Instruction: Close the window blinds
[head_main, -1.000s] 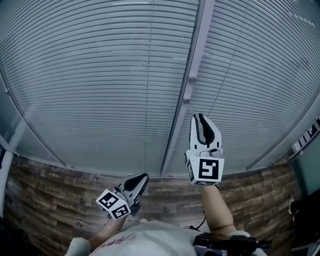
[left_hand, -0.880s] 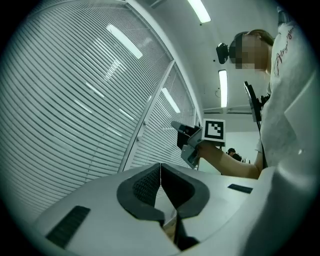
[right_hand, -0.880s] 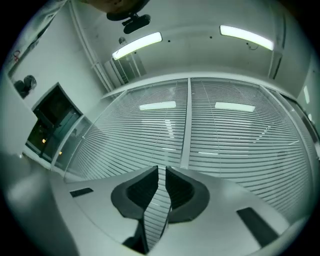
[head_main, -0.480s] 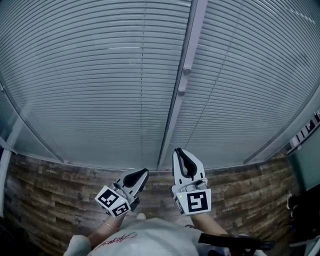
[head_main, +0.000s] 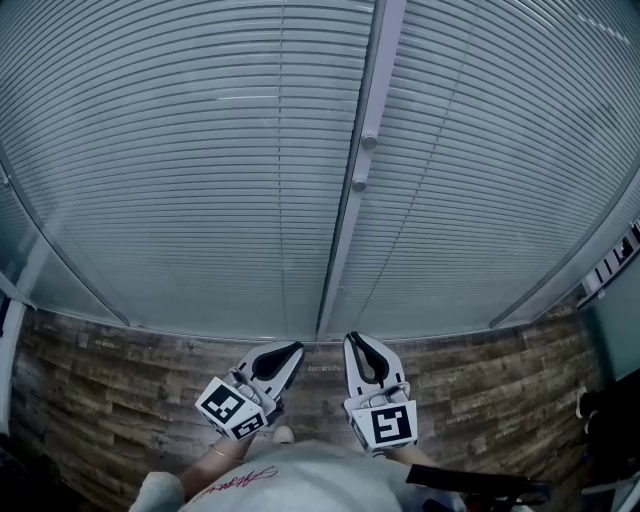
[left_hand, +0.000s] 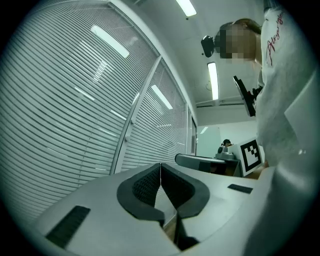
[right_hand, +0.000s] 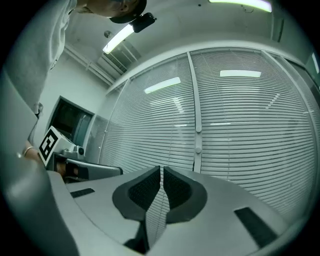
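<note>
Facing the window blinds (head_main: 200, 150), the person holds both grippers low and close to the body, side by side above the plank-patterned floor (head_main: 100, 400). The blinds hang lowered over two panes and fill most of the head view, their horizontal slats running down to the line where the floor begins. A pale upright post (head_main: 345, 230) divides the panes, and two small knobs (head_main: 368, 142) sit on it, one just below the other.

The left gripper (head_main: 296, 347) points toward the foot of the blinds, slightly left of the post. In the left gripper view its dark ribbed fingers (left_hand: 142, 185) meet at the tips, with nothing between them. The slats stand off to the left in that view, clear of the tips.

The right gripper (head_main: 352, 338) sits just beside the left one, about in line with the base of the post. Its fingers (right_hand: 177, 189) have just been closing and are now narrow, with only a thin slit between the pads, through which the slats behind show. Nothing is held in it. Neither gripper touches the blinds, the post or the knobs; both are well below the knobs.

Each gripper's marker cube (head_main: 230, 408) faces up toward the head camera, and a light shirt (head_main: 290, 480) fills the bottom edge of that view between the two arms
</note>
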